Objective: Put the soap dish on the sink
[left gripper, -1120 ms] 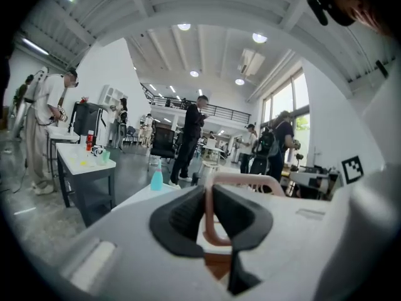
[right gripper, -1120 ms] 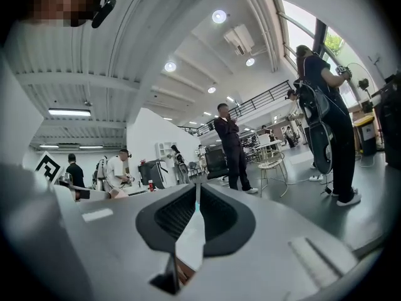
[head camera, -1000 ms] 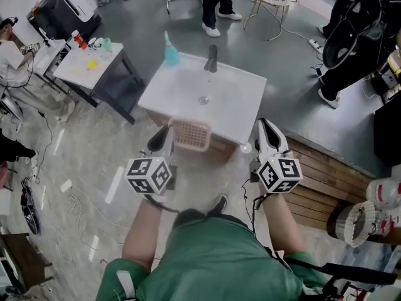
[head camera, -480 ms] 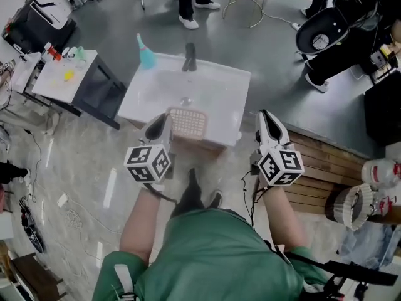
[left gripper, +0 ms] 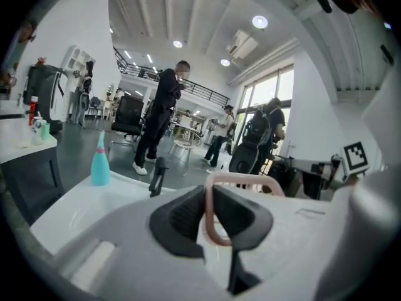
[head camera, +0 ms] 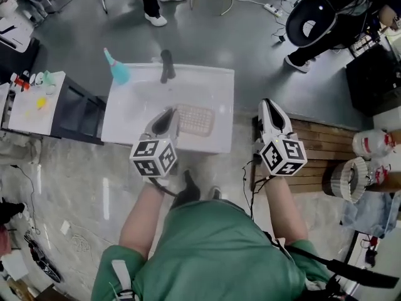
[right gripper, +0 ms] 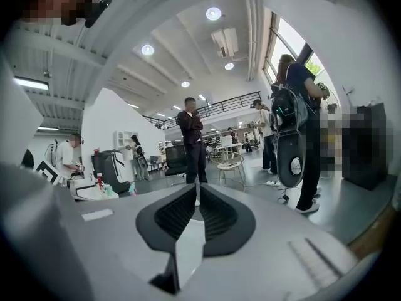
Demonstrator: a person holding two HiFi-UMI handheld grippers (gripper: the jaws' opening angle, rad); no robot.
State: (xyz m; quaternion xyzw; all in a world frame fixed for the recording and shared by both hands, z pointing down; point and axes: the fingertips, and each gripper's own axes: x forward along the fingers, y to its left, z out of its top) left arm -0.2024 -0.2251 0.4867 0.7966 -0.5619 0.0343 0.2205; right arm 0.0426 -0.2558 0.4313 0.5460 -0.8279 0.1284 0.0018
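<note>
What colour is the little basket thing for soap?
The soap dish is pale pink, with a grid of little holes. It shows best in the head view.

Head view looks steeply down; sink [head camera: 128, 121] [left gripper: 81, 207] shared with left gripper view

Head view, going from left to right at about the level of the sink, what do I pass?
white side table → teal bottle → black faucet → pink soap dish → right gripper → wooden slats
</note>
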